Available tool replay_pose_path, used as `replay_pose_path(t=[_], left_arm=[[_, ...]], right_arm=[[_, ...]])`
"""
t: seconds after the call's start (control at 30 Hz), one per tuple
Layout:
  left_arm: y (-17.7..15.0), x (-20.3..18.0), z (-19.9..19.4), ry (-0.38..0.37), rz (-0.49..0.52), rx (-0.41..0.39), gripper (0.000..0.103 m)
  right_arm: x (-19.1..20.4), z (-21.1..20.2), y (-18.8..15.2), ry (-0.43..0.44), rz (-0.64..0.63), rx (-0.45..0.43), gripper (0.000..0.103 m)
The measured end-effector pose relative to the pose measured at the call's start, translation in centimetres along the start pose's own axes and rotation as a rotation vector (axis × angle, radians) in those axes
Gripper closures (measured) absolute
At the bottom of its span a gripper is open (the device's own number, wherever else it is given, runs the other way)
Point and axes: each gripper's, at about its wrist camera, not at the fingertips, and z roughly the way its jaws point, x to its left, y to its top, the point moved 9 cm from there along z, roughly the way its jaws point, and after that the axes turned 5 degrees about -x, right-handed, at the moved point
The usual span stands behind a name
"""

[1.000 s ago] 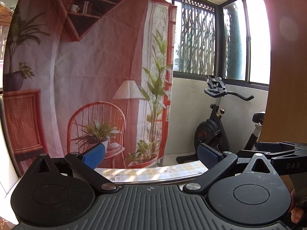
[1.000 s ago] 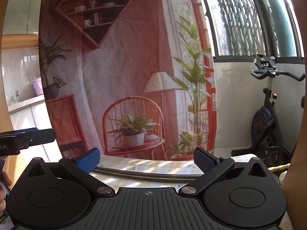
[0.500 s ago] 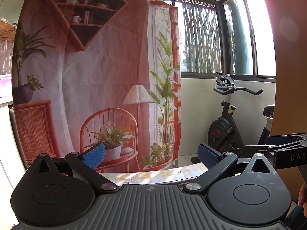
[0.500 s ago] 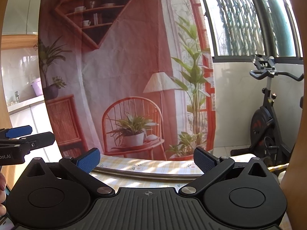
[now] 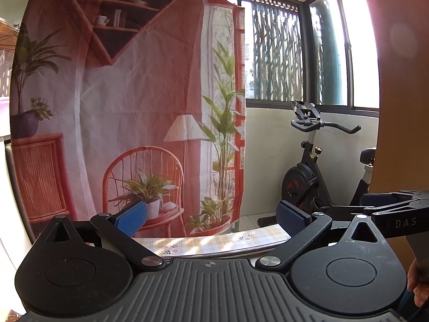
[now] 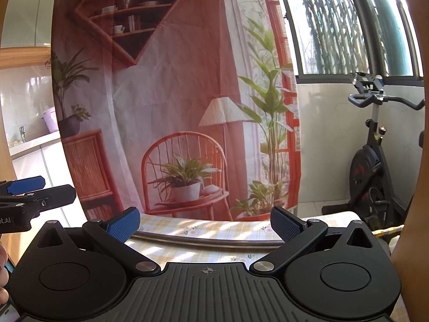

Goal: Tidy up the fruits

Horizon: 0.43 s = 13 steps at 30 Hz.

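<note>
I see no fruit and no fruit container in either wrist view, so I cannot tell where the fruit lies. What I have below is a table (image 6: 214, 228) under a yellow plaid cloth with small flower prints, and a curved metal rim (image 6: 209, 238) running across it; whether that rim belongs to a tray or bowl I cannot tell.

Left gripper (image 5: 211, 216): black ribbed body, blue textured pads (image 5: 131, 216) at 10 and 2 o'clock, spread wide, nothing between them, nothing touched. Right gripper (image 6: 205, 221): same build, pads equally far apart, empty, held above the cloth. Each gripper appears side-on at the other view's edge.

At 12 o'clock hangs a creased fabric backdrop (image 5: 134, 94), printed with a rattan chair, shelf, lamp and potted plants. At 3 o'clock stands a black exercise bike (image 5: 308, 177) beneath barred windows (image 5: 276, 53).
</note>
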Motion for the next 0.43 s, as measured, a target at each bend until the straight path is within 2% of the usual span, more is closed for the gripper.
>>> replay_pose_path(t=[0.33,0.43], left_arm=[[-0.48,-0.21,0.06,-0.022,0.012,-0.001,0.000],[-0.77,-0.12,0.30,-0.004,0.013,0.007,0.000]], right_arm=[[0.04,0.20,-0.40,0.000,0.000,0.009,0.000],[0.02,0.27,-0.58,0.000,0.001,0.014,0.000]])
